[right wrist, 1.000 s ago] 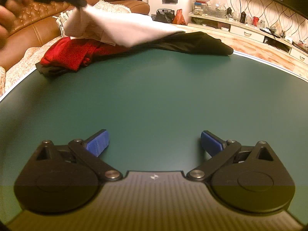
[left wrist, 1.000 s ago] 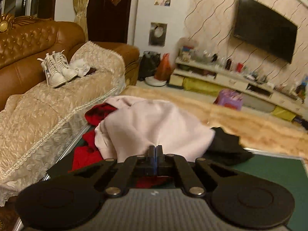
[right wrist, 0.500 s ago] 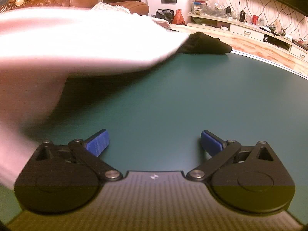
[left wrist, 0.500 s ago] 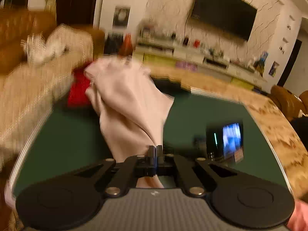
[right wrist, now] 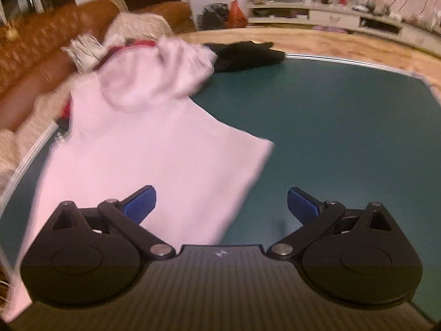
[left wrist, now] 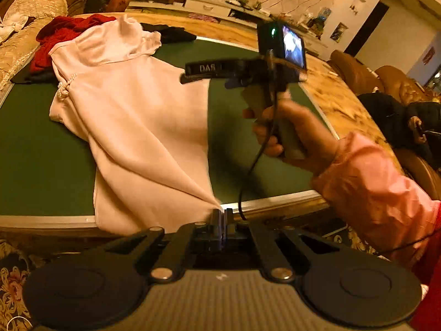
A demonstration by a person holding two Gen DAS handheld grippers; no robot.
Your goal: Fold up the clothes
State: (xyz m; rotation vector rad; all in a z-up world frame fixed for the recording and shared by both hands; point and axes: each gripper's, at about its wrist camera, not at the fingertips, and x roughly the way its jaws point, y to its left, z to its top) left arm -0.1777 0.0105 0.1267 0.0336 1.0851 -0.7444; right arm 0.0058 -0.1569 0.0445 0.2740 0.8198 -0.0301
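Observation:
A pale pink hooded garment [left wrist: 132,104] lies stretched across the green table [left wrist: 41,151], its hood toward the far side. My left gripper [left wrist: 221,215] is shut on a corner of its hem, just past the table's near edge. My right gripper [right wrist: 220,201] is open and empty, low over the table with the pink garment [right wrist: 154,149] under its left finger. It also shows in the left wrist view [left wrist: 193,75], held in a hand over the garment's right edge.
A red garment [left wrist: 63,30] and a black one [left wrist: 172,33] lie at the table's far side. A cloth-covered brown sofa [right wrist: 35,55] stands left. A low TV shelf [right wrist: 344,16] lines the far wall. Brown chairs [left wrist: 386,82] stand at the right.
My left gripper has pulled the pink garment off the clothes pile and toward the near edge, spreading it out over the table. My right gripper has moved in over its right part, still open.

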